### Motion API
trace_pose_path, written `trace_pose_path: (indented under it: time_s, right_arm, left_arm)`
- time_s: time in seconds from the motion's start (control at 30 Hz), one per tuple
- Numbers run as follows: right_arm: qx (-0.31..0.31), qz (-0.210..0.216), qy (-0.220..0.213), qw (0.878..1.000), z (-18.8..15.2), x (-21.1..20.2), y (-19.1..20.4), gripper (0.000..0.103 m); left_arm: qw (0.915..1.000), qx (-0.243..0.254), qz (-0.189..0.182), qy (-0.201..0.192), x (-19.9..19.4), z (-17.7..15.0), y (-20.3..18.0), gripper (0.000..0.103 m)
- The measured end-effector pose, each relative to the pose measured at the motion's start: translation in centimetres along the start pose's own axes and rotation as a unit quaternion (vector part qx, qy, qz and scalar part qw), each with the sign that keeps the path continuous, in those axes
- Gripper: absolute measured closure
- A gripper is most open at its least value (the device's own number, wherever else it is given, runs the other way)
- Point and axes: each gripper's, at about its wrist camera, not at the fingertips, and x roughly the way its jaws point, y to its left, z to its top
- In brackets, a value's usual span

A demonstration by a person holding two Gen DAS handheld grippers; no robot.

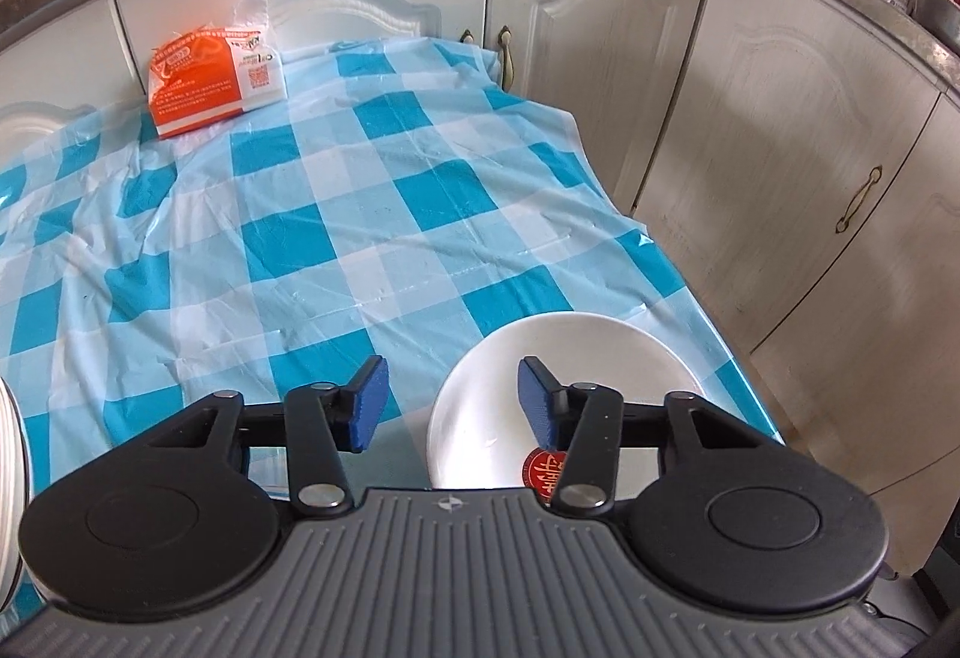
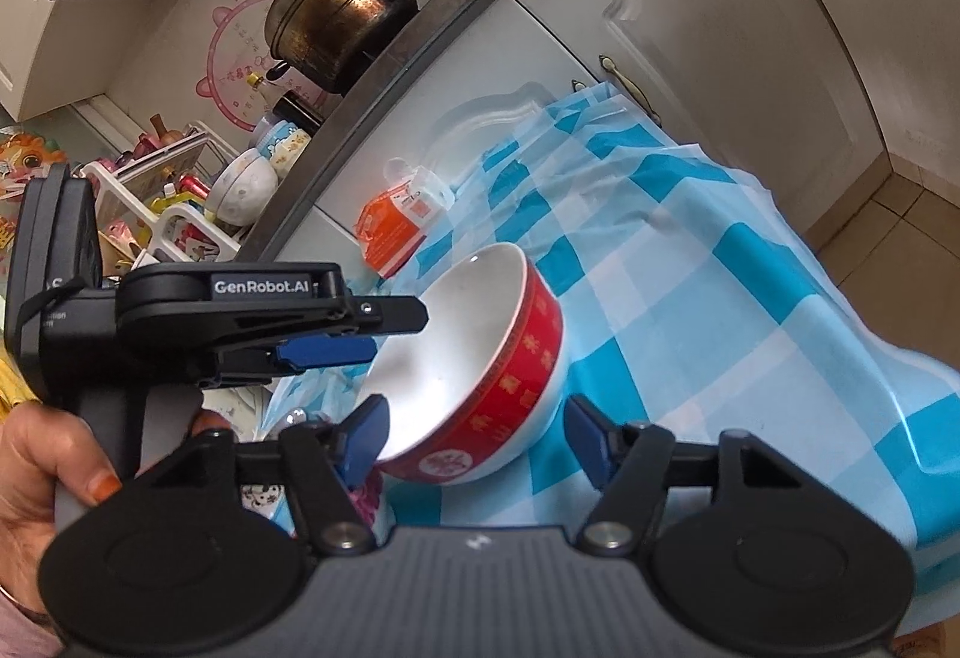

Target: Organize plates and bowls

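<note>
A red bowl with a white inside (image 2: 480, 352) sits on the blue checked tablecloth (image 2: 690, 298). In the left wrist view the same bowl (image 1: 510, 394) lies close below, its red rim mark by the right pad. My left gripper (image 1: 453, 400) is open just above the bowl, with the right pad over its inside and the left pad outside its rim. It also shows from the side in the right wrist view (image 2: 360, 340), reaching over the bowl's rim. My right gripper (image 2: 477, 436) is open, with its pads either side of the bowl's near part, apart from it.
An orange and white packet (image 1: 210, 79) lies at the far end of the table by the white cabinet doors (image 1: 600, 28). White plate edges (image 1: 12, 478) show at the left edge. A pot (image 2: 339, 22) and bowls (image 2: 240, 190) stand on the counter above.
</note>
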Motion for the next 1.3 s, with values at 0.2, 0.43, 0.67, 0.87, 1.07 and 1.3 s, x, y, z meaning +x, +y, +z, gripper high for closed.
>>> trace_pose_path:
  time_s: [0.2, 0.43, 0.67, 0.87, 1.07, 1.3]
  right_arm:
    - [0.006, 0.002, 0.007, 1.000, 0.1, 0.6, -0.4, 0.045]
    - [0.007, 0.004, 0.006, 1.000, 0.3, 0.9, -0.6, 0.045]
    - [0.008, 0.004, 0.005, 1.000, 0.4, 0.9, -0.6, 0.046]
    - [0.025, 0.000, 0.001, 1.000, 0.6, 0.6, -1.0, 0.046]
    - [0.035, 0.002, -0.005, 0.999, 0.8, 0.0, -1.0, 0.046]
    - [0.021, 0.005, -0.022, 1.000, 1.3, -0.8, -0.1, 0.047]
  left_arm:
    - [0.9997, 0.010, 0.005, 0.022, 1.5, 0.2, -0.3, 0.064]
    - [0.9990, 0.008, -0.003, 0.045, 3.1, -0.1, -0.2, 0.073]
    - [0.9991, 0.005, -0.005, 0.042, 3.1, -0.2, -0.2, 0.078]
    - [0.9984, -0.023, -0.026, 0.044, 2.6, -0.3, 0.2, 0.088]
    - [0.9978, -0.040, -0.040, 0.035, 1.7, -0.4, 0.5, 0.090]
    - [0.9959, -0.065, -0.060, 0.018, 0.0, -0.7, 0.9, 0.092]
